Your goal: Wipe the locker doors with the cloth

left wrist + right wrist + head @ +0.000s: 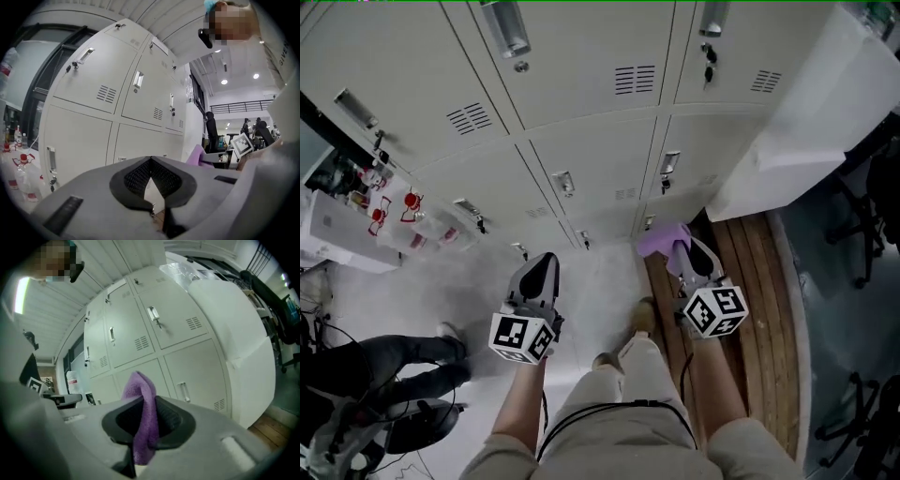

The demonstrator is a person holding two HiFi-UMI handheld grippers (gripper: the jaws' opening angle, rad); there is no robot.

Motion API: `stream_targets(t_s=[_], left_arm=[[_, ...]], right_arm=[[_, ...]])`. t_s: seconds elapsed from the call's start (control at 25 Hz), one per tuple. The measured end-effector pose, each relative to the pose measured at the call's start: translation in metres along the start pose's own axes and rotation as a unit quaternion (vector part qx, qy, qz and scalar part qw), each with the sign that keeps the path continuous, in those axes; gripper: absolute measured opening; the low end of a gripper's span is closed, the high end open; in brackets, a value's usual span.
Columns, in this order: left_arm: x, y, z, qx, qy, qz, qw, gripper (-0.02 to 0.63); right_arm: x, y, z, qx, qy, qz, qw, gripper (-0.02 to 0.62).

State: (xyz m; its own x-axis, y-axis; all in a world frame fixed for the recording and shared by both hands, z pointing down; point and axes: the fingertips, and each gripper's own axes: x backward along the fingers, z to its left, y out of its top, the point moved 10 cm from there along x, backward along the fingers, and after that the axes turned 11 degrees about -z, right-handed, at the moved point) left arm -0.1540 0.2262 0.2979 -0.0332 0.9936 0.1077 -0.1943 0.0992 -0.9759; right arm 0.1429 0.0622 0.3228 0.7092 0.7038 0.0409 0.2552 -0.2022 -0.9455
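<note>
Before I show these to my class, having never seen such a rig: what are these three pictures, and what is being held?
There is no robot: a person holds a two-jaw gripper in each hand. One picture comes from a camera on the person's head, looking down past their legs; the other two come from cameras riding on each gripper, looking along its jaws. Ahead stand pale locker doors. The right gripper has its jaws shut on a purple cloth, ready for wiping. The left gripper has its jaws together, holding nothing. The marked cubes are parts of the grippers.
</note>
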Motion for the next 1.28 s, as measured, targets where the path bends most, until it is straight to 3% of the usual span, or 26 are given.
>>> stream_targets(t_s=[0.36, 0.8, 1.28], left_arm=[[0.051, 0.072, -0.021, -0.036, -0.007, -0.026, 0.9990, -0.002], [0.098, 0.133, -0.033, -0.057, -0.013, -0.047, 0.9972, -0.002], [0.132, 0.142, -0.032, -0.060, 0.006, -0.048, 0.9970, -0.002]], right_arm=[[0.046, 0.060, 0.089, 0.042, 0.047, -0.015, 0.998, 0.048], [0.074, 0.101, 0.148, 0.077, 0.080, -0.040, 0.993, 0.049], [0.092, 0.106, 0.165, 0.095, 0.091, -0.024, 0.991, 0.051]])
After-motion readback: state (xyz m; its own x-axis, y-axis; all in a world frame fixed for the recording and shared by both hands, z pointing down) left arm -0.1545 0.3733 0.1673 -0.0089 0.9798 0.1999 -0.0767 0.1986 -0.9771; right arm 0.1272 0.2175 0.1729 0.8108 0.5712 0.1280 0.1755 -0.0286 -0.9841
